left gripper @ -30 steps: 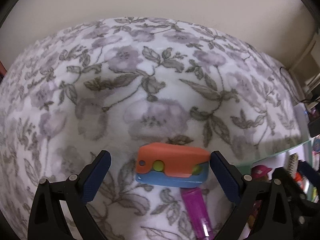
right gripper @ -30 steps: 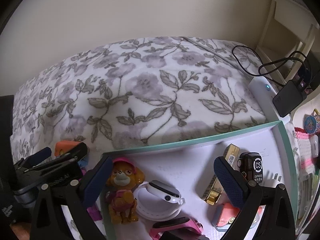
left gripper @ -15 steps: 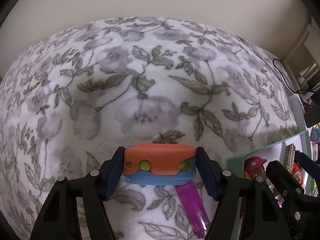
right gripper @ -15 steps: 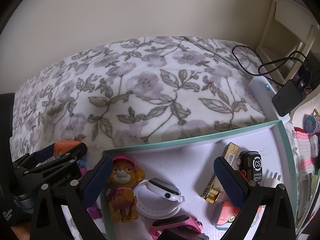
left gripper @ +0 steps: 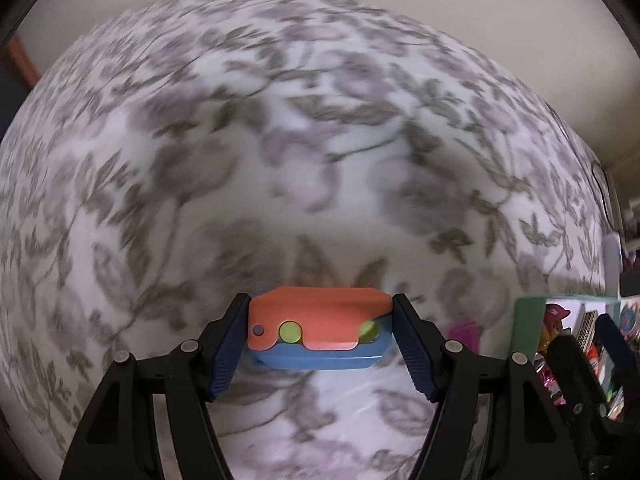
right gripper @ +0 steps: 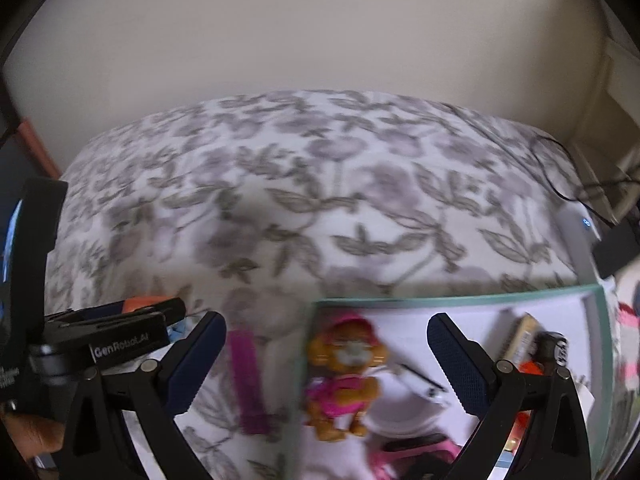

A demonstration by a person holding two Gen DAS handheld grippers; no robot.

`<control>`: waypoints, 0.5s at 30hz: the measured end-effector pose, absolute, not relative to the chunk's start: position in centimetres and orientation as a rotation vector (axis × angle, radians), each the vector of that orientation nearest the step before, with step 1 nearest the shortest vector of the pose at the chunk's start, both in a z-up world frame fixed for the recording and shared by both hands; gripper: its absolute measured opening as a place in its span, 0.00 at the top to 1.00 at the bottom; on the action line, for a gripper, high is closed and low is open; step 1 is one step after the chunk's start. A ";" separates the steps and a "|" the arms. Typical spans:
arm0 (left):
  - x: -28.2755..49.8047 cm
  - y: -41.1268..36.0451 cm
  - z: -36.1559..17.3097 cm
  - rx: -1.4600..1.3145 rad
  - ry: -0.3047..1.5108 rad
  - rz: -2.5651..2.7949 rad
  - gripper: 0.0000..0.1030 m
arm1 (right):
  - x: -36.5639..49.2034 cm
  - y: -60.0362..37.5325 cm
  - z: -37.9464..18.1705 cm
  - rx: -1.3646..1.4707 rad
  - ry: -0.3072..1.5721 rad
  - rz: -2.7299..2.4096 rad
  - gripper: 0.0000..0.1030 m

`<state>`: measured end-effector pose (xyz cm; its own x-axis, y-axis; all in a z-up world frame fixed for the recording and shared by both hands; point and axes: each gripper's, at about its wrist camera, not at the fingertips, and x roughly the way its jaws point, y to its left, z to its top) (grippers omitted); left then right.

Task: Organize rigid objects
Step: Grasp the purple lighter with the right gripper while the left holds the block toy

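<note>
- Our left gripper (left gripper: pixel 320 322) points steeply down at the blanket (left gripper: pixel 280 160); both pads press the ends of the orange-and-blue toy (left gripper: pixel 320 326), gripping it crosswise between the fingers.
- Our right gripper (right gripper: pixel 326 364) tilts down with its jaws spread wide and nothing gripped.
- Between its fingers, nearest us, stands the dog figure (right gripper: pixel 344 376) inside the tray (right gripper: pixel 452 301), at the tray's left edge.
- Left of the figure, outside the tray, a purple bar (right gripper: pixel 248 380) lies on the blanket.
- By the right finger, the tray holds a white watch (right gripper: pixel 416 392) and a small black car (right gripper: pixel 554 348).
</note>
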<state>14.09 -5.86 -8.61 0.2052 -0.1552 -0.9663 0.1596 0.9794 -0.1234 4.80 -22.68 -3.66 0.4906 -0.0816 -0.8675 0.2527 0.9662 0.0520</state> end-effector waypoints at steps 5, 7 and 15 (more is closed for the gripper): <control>13.8 -3.0 -8.7 -0.067 1.367 -0.184 0.31 | 5.2 -20.7 -4.2 0.154 1.048 -0.137 0.08; 13.7 -2.4 -8.7 -0.088 1.371 -0.180 0.31 | 5.3 -19.5 -4.2 0.118 1.040 -0.118 0.09; 13.6 -1.7 -8.8 -0.124 1.383 -0.184 0.30 | 5.8 -16.6 -5.6 0.052 1.073 -0.026 0.40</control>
<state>13.56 -1.72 -8.82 0.1754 -0.2024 -0.9635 0.0571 0.9791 -0.1953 5.82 -16.55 -5.60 0.4774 0.0043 -0.8787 0.0467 0.9985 0.0303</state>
